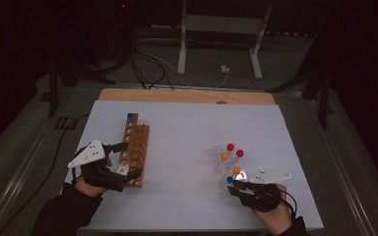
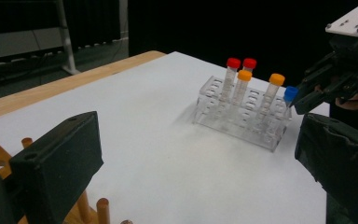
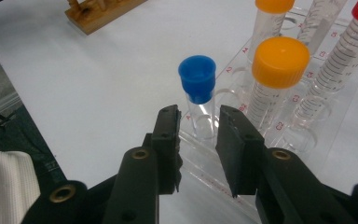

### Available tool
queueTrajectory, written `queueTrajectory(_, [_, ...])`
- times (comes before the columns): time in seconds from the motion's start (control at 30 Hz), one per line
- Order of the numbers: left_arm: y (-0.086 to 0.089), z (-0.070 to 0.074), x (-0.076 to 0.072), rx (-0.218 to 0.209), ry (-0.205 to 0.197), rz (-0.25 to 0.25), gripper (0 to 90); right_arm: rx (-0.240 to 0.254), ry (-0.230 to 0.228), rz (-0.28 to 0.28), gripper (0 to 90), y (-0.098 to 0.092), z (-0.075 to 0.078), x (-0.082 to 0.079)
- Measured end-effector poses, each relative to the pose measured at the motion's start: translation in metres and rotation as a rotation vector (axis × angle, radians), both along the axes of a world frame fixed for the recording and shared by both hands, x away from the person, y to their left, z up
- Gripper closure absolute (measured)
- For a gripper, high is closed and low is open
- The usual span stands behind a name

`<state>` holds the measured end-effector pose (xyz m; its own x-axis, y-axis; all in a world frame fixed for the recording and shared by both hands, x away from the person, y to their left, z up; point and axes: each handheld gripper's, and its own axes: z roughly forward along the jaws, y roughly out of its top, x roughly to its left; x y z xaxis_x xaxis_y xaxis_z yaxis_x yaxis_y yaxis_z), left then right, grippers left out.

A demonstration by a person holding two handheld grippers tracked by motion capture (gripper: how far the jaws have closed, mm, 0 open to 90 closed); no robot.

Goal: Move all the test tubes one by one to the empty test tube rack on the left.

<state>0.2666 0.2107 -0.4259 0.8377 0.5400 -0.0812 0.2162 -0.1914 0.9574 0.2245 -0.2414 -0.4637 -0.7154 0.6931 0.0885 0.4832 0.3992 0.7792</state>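
We bring the right gripper point(image 3: 198, 128) to the blue-capped clear plastic tube point(image 3: 197, 93) in the transparent rack point(image 2: 242, 116) on the bench, jaws narrowed around its wall, contact unclear; light, slippery, best gripped just beneath the cap.

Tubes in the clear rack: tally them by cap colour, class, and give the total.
Red caps: 2
Orange caps: 2
Blue cap: 1
Total: 5 tubes in the clear rack
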Motion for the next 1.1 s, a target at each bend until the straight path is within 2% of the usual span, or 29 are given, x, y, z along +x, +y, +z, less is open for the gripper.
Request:
queueTrajectory(0.43, [0.0, -0.001, 0.001, 0.004, 0.006, 0.001, 1.4, -0.043, -0.025, -0.001, 75.4, 0.009, -0.001, 0.005])
queueTrajectory(0.7, [-0.001, -0.001, 0.001, 0.005, 0.016, -0.009, 1.4, -0.049, -0.035, -0.01, 77.2, 0.009, -0.001, 0.004])
queueTrajectory(0.87, [-0.002, 0.0, 0.001, 0.008, 0.014, -0.014, 1.4, -0.038, -0.074, -0.006, 77.3, 0.008, 0.008, 0.0])
queueTrajectory(1.1, [-0.004, 0.003, 0.0, 0.009, 0.015, -0.032, 1.4, -0.025, -0.129, -0.004, 77.3, 0.009, 0.03, -0.004])
